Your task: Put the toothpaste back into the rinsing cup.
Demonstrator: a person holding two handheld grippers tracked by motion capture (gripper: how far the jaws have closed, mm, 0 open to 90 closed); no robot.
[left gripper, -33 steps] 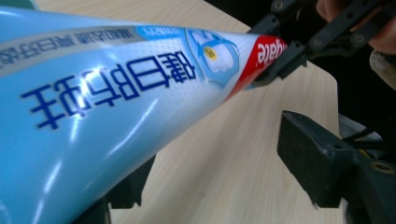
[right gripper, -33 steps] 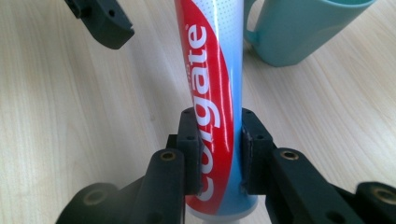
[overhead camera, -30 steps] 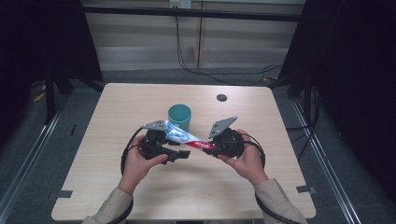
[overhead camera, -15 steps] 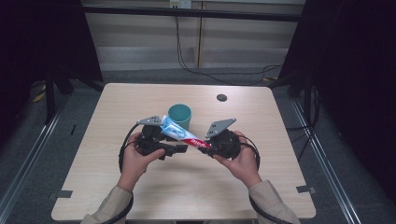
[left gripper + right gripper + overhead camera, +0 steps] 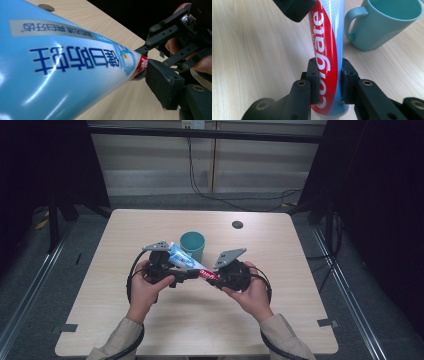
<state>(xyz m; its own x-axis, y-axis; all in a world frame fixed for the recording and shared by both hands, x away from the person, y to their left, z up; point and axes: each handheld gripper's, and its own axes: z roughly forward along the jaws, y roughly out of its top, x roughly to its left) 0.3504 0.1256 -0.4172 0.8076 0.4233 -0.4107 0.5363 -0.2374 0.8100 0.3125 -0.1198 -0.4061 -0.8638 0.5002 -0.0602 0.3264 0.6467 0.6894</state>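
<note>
High view. A soft blue, white and red plastic toothpaste tube is hanging above the pale wooden table, spanning the left gripper and the right gripper, just in front of a teal ceramic mug. Risk, as a judgement: the two hands are sharing one pliable tube, so pulling apart or twisting could be buckling it or slipping it out of one grip, and a swing toward the mug could be knocking it.

Left gripper view. The tube's broad blue end is lying very close to the camera; this gripper's own jaws are not visible here, so how firmly it is gripping cannot be told. The right gripper is pinching the red end.

Right gripper view. The right gripper is standing nearly closed, both pads pressing the tube's red-banded end. A black jaw of the left gripper is touching the tube higher up. The mug is standing near.
</note>
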